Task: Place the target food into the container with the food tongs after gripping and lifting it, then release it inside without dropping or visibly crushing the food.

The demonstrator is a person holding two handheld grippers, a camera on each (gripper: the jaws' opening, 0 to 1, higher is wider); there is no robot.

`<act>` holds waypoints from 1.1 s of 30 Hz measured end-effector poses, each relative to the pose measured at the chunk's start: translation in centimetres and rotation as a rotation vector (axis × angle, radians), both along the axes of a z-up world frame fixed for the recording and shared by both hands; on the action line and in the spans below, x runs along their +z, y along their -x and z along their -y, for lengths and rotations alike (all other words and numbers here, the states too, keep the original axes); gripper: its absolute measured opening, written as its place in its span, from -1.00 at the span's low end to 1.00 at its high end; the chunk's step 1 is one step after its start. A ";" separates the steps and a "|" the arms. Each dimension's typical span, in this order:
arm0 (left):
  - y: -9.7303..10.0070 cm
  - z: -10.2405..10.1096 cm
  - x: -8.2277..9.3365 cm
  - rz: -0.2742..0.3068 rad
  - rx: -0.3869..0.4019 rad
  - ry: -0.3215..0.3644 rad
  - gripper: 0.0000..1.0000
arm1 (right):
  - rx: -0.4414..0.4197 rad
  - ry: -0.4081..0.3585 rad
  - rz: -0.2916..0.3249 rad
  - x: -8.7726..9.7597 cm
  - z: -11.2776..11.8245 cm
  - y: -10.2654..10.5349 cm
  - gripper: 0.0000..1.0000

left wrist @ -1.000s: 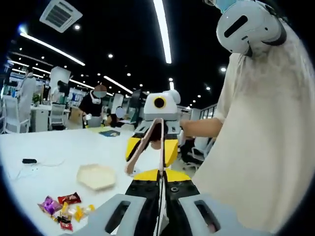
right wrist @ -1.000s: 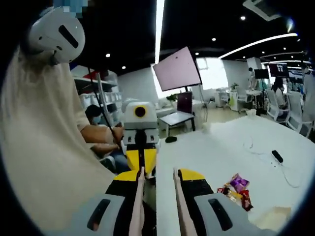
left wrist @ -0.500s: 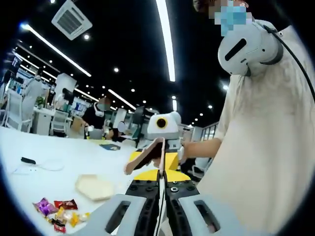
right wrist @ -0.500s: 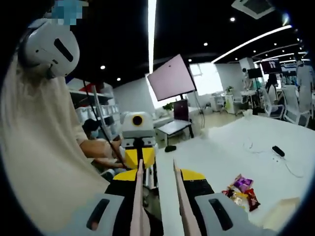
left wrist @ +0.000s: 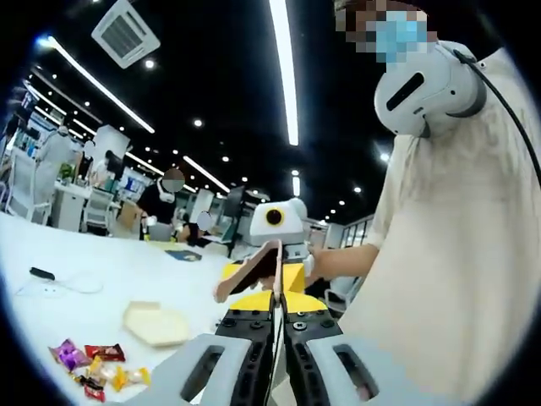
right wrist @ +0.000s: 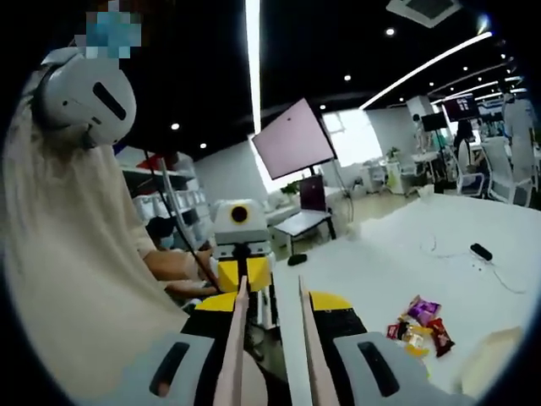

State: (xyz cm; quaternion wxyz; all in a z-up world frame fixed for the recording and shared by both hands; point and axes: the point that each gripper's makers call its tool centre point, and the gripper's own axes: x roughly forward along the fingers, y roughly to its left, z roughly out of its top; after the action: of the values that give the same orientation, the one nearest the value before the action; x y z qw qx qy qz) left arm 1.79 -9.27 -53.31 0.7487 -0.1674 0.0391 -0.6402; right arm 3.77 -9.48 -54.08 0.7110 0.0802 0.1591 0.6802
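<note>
I am seeing one pair of food tongs (right wrist: 269,338), one pale container (left wrist: 155,324) and one small heap of wrapped sweets (left wrist: 86,372), their number too blurred to count. The right gripper (right wrist: 270,355) is gripping the tongs, whose two arms are running straight ahead, slightly parted. The left gripper (left wrist: 278,355) is pressing its jaws together on nothing. The container is sitting beside the sweets on the white tabletop (left wrist: 93,283), which is leaving wide bare room beyond them.
</note>
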 end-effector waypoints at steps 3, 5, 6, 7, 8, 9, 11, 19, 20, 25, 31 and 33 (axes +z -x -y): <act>0.0 0.0 0.0 0.000 -0.003 0.001 -1.00 | -0.001 -0.017 -0.012 0.2 0.0 0.0 -0.40; 0.0 0.0 0.0 -0.004 0.000 0.004 -1.00 | 0.000 -0.022 -0.021 0.2 0.0 0.0 -0.40; 0.0 0.0 0.0 -0.008 0.000 0.007 -1.00 | 0.000 -0.029 -0.031 0.3 -0.1 0.0 -0.41; 0.0 0.0 0.0 -0.008 0.000 0.007 -1.00 | 0.000 -0.033 -0.036 0.3 -0.1 0.0 -0.41; 0.1 0.0 0.0 -0.013 -0.001 0.010 -1.00 | -0.005 -0.049 -0.050 0.5 -0.1 -0.1 -0.41; 0.0 0.0 0.0 -0.015 0.000 0.013 -1.00 | -0.006 -0.054 -0.055 0.5 -0.2 -0.2 -0.41; 0.0 0.0 0.0 -0.017 0.001 0.014 -1.00 | -0.009 -0.065 -0.071 0.7 -0.3 -0.2 -0.42; -0.1 -0.1 0.1 -0.030 0.002 0.025 -1.00 | 0.017 -0.051 -0.064 0.7 -0.7 -0.1 -0.45; -0.1 -0.1 0.2 -0.031 0.004 0.032 -1.00 | 0.012 -0.054 -0.055 0.8 -0.7 -0.2 -0.44; -0.2 0.1 0.2 -0.035 0.006 0.033 -1.00 | 0.023 -0.051 -0.042 0.8 -1.0 -0.4 -0.44; -0.2 0.0 -0.1 -0.041 0.004 0.025 -1.00 | 0.045 -0.022 -0.058 0.3 -1.0 -0.2 -0.46; -0.2 0.0 -0.1 -0.044 0.003 0.026 -1.00 | 0.050 -0.015 -0.060 0.1 -1.0 -0.1 -0.45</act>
State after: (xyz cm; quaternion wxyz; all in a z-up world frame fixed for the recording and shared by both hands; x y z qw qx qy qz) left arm 1.98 -9.29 -53.41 0.7463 -0.1912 0.0470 -0.6358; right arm 3.88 -8.51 -53.95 0.6880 0.1019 0.1772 0.6963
